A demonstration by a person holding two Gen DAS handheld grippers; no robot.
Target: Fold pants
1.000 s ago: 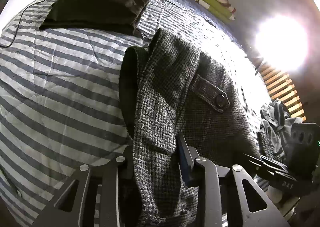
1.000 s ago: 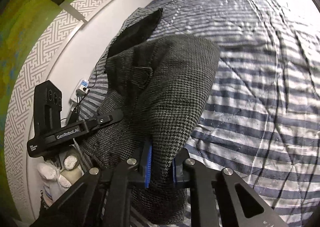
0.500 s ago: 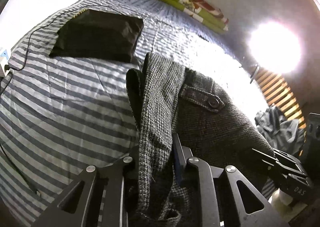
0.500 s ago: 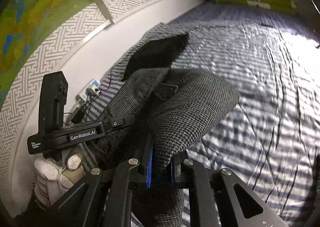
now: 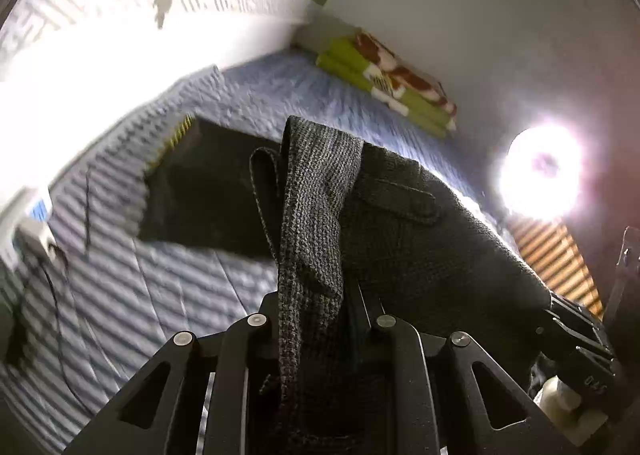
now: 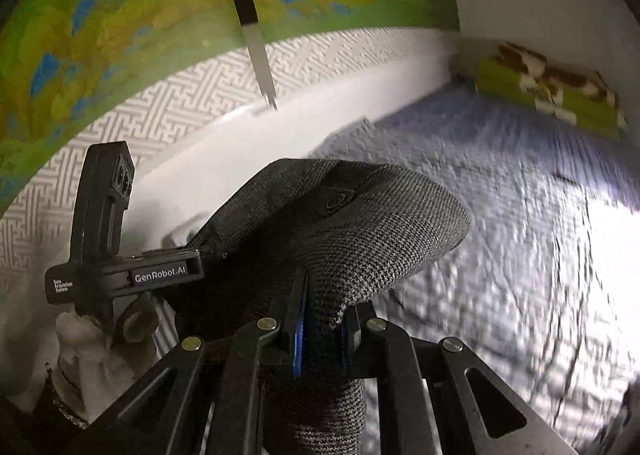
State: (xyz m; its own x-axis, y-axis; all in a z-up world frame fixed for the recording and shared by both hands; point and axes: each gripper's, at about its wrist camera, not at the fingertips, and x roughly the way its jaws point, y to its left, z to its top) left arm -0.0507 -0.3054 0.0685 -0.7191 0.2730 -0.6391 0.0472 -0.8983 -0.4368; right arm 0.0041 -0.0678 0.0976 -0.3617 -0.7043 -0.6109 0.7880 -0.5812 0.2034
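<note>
Grey houndstooth pants (image 5: 400,223) hang in the air above the striped bed (image 5: 168,295), held by both grippers. My left gripper (image 5: 316,295) is shut on a bunched fold of the waistband near a belt loop and a buttoned pocket flap. In the right wrist view the same pants (image 6: 360,231) drape over my right gripper (image 6: 320,319), which is shut on another part of the cloth. The left gripper's body (image 6: 120,271) and a white-gloved hand (image 6: 88,351) show at the left of that view. The lower part of the pants is hidden below the fingers.
A folded black garment (image 5: 208,191) lies on the bed beyond the pants. A green patterned folded blanket (image 5: 392,83) rests at the far wall. A charger and cable (image 5: 40,243) lie at the bed's left edge. A bright lamp (image 5: 540,175) glares at right.
Both grippers have risen with the pants, lifting them off the bed. The views now tilt up to show more wall, and the left jaws have closed tighter on the cloth.
</note>
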